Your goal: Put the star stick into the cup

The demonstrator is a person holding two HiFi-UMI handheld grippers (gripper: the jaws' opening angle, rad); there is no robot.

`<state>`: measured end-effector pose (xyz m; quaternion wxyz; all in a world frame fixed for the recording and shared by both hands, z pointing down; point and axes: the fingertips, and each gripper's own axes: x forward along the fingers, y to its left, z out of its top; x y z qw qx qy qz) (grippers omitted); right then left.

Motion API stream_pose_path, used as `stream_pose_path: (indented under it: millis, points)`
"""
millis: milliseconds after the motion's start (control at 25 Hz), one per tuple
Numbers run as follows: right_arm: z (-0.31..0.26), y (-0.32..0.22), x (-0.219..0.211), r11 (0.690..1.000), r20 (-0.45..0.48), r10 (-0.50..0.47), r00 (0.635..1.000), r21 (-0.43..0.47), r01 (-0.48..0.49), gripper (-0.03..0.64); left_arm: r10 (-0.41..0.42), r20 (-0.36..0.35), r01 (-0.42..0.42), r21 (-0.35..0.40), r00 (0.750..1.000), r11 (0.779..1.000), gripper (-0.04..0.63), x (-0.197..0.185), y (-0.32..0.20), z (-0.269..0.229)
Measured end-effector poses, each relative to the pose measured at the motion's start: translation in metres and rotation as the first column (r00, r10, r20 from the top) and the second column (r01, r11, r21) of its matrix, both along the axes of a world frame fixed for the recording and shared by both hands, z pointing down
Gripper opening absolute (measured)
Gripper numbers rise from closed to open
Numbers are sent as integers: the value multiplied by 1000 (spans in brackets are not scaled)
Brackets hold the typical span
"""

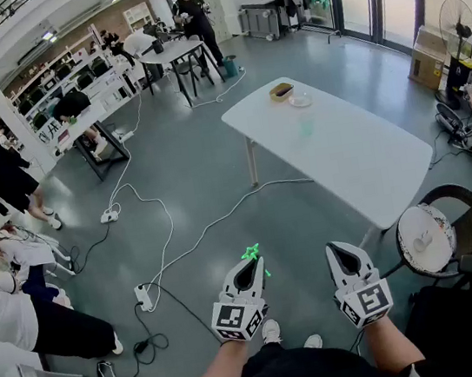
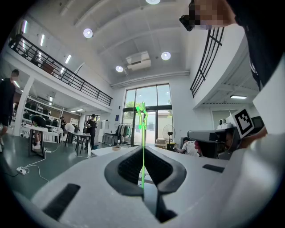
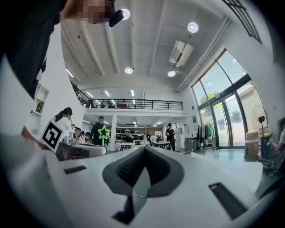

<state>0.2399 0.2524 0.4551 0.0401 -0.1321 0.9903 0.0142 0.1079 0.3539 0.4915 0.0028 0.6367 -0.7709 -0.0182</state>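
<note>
Holding both grippers low and side by side above the grey floor, well short of the white tabletop. Left gripper: jaws pressed together on the thin shaft of the star stick, clamping it along the line of the jaws, with the green star outline poking out well past the tips. Right gripper: jaws closed on each other, with nothing between them. In the right gripper view, showing as a bright green star off to the left, just above the left gripper. Far ahead on the tabletop, what looks like a small pale green cup, standing well apart from the stick. Further back, near the far end, a bowl and a plate just beside each other. Off to the right, near the tabletop's near corner, a round chair.
</note>
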Motion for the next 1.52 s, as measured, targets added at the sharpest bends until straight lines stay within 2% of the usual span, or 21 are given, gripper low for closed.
stream_pose_path:
  millis: [440,600,800,1040,1320,1520]
  points:
    - [3,-17,13,1000,4,1,1000,-15,-1,3,3,8,-3,-2,1000,1000,17,12,-15,1]
    - [6,-30,2,999,1,-13,1000,-38,13,5,2,4,-2,-3,1000,1000,17,1,-28,4]
    - [5,-49,-21,999,-17,-30,999,-15,30,6,-6,-4,6,2,1000,1000,17,-20,-50,6]
    - [10,-78,-66,999,-41,-26,999,-19,26,6,-14,-11,14,2,1000,1000,17,-63,-75,11]
    - [4,-112,-124,999,-23,-31,999,-31,31,6,-7,-11,7,-1,1000,1000,17,-117,-110,9]
    - [4,-129,-179,998,-23,-38,999,-55,36,6,3,-7,-3,2,1000,1000,17,-167,-126,5]
